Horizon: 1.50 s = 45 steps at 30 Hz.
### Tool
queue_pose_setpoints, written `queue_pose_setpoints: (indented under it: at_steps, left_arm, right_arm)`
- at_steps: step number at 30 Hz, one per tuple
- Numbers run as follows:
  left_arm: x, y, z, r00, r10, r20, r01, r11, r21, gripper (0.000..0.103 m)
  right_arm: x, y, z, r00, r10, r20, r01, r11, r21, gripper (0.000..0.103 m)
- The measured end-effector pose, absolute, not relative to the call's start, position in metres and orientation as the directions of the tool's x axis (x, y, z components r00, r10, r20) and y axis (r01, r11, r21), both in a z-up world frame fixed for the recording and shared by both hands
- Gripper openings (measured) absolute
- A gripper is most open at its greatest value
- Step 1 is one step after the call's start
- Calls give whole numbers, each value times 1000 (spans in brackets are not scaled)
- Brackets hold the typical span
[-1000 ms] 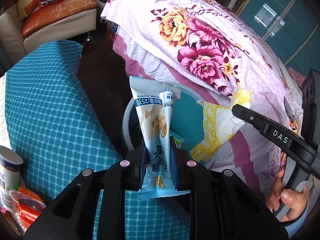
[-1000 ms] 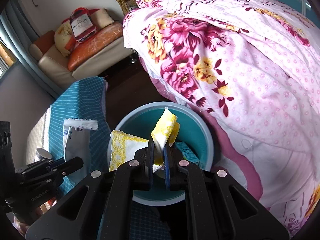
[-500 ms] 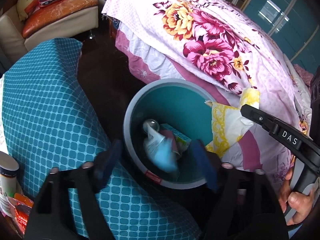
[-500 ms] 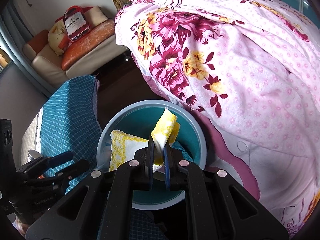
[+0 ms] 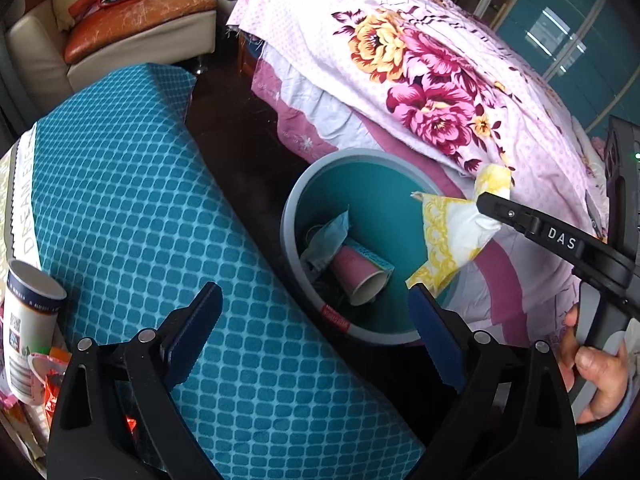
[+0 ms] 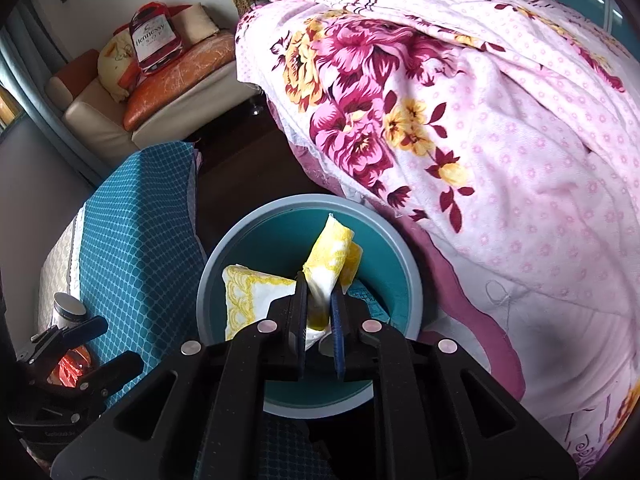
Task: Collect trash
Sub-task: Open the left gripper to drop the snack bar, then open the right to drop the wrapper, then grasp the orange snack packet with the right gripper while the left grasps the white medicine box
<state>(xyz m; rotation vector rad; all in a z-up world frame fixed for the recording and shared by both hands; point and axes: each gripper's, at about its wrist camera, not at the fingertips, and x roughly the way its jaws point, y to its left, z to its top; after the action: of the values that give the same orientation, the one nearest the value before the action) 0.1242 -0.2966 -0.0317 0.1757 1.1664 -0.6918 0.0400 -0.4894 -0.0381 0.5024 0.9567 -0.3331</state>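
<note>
**Snack wrapper's in the bin, napkin hanging right over it**

So the left hand-held gripper [image 5: 314,332] has its jaws spread wide, they've just been opening, and there's nothing between them. It sits over the edge of the teal checked tabletop [image 5: 132,200], with the round grey-rimmed trash bin [image 5: 288,236] just ahead of it on the dark floor. Down inside the bin the pale blue snack wrapper [image 5: 330,234] lies crumpled against the near-left wall, leaning on a pink paper cup [image 5: 358,276] tipped on its side, with a teal carton [image 5: 370,258] under the cup.

The right hand-held gripper [image 6: 318,320] is above the bin too, and its jaws have just been easing apart a little. The yellow-and-white paper napkin [image 6: 332,260] sits between them and fans out ahead of the tips and off to their left, hanging over the bin's opening. Whether the pads are actually pressing on it, I can't tell; there looks to be a small gap on the right side. A hand [image 5: 592,372] shows on that gripper's grip.

Off to the left gripper's near left there's a white canister [image 5: 28,332] standing upright on the tabletop with some orange wrappers [image 5: 54,380] beside it. Beyond the bin is a bed with a pink floral blanket [image 5: 420,76].
</note>
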Motion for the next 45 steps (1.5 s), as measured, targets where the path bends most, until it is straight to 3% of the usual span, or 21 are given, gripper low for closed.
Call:
queue_pose_setpoints:
  at_steps: [1, 3, 5, 7, 12, 34, 45]
  left_arm:
    - [124, -293, -31, 212, -410, -887, 579, 784, -224, 94]
    - [123, -286, -31, 210, -409, -888, 570, 789, -228, 94]
    - [123, -281, -31, 207, -411, -888, 566, 790, -234, 94]
    - [122, -276, -31, 206, -411, -888, 562, 793, -236, 94]
    - [116, -261, -27, 208, -418, -885, 555, 795, -245, 94]
    - [96, -121, -9, 283, -399, -872, 406, 874, -268, 95]
    - [88, -5, -1, 338, -381, -860, 253, 917, -307, 95]
  right_arm:
    - [40, -488, -38, 538, -48, -842, 481, 837, 260, 30]
    - [41, -484, -38, 535, -49, -844, 481, 839, 256, 44]
    - [41, -481, -38, 533, -48, -845, 479, 840, 254, 46]
    - [41, -479, -37, 529, -41, -848, 484, 835, 262, 59]
    - [38, -474, -34, 523, -15, -853, 487, 826, 284, 76]
    - [54, -358, -13, 481, 92, -872, 319, 908, 272, 77]
    - [81, -249, -8, 429, 163, -888, 84, 972, 219, 77]
